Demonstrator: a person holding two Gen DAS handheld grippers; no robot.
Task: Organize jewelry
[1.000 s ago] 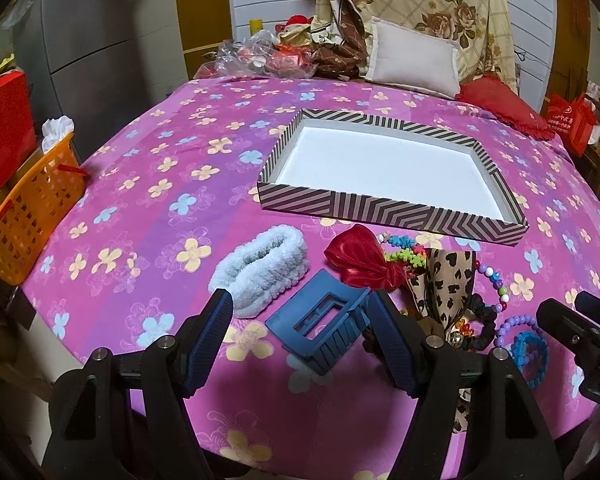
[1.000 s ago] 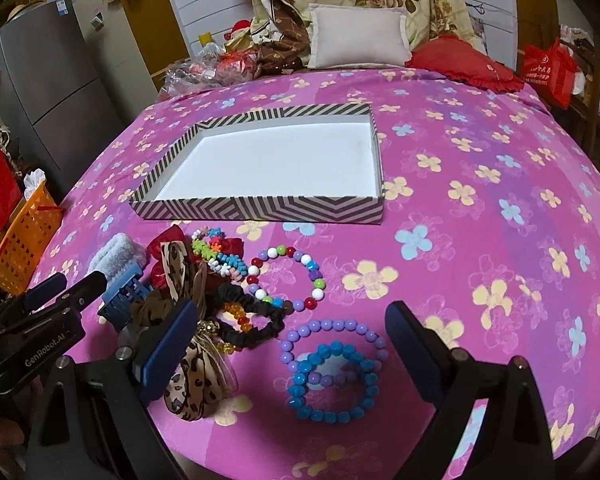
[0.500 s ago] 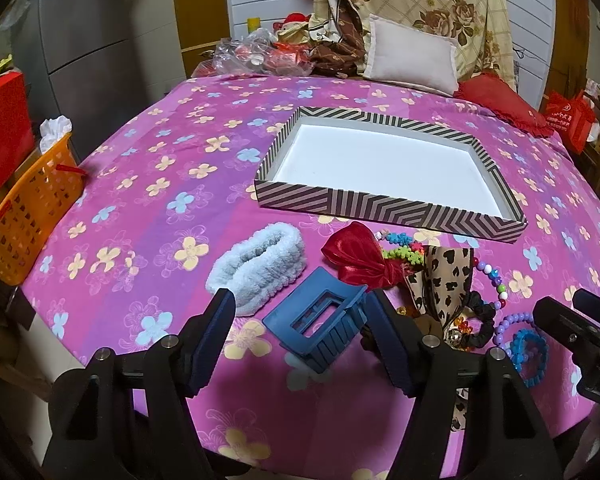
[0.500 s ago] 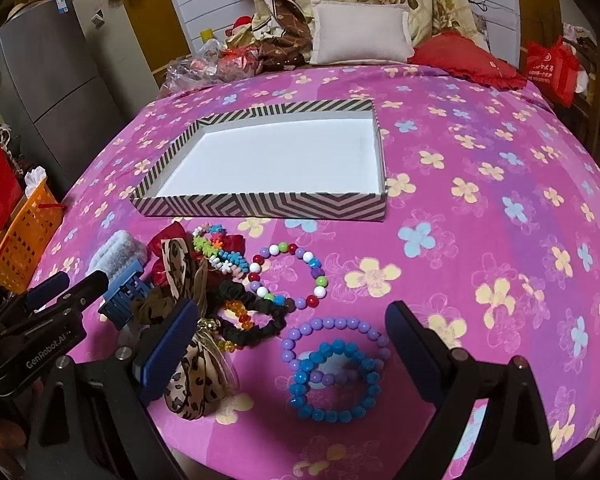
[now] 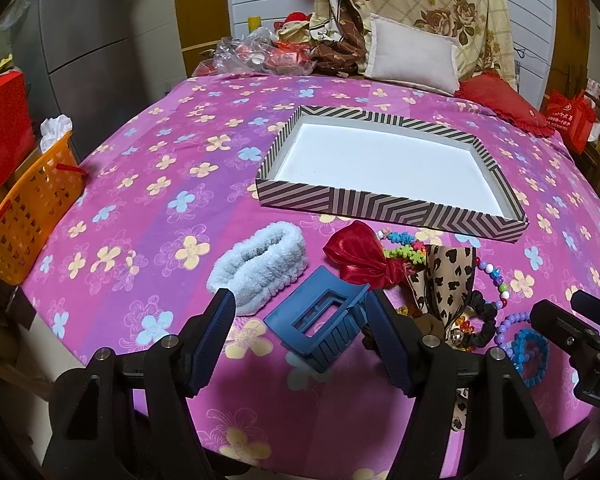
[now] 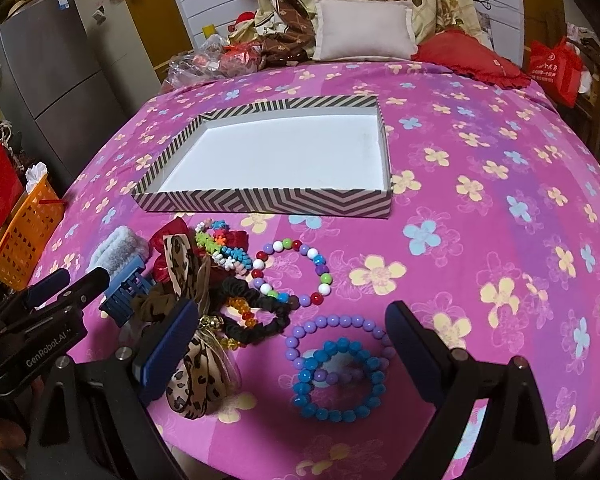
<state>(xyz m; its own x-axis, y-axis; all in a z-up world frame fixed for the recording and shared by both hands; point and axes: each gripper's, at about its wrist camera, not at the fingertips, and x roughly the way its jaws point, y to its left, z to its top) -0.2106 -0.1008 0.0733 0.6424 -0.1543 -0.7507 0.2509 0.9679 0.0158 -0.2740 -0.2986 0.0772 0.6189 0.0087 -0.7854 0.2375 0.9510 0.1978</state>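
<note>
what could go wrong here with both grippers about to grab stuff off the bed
1. The left gripper is open around the blue hair claw, which sits tilted; closing may make it twist or slip out.
2. The blue bead bracelet overlaps the purple bead bracelet, so the open right gripper may lift both.
3. The leopard ribbon lies against the right gripper's left finger and may snag.

The right gripper hangs wide open over the near edge of the pink floral bedspread, a blue bead bracelet and a purple bead bracelet overlapping between its fingers. The striped tray sits toward the bed's middle. The left gripper shows at the near left corner, beside a blue claw clip.
</note>
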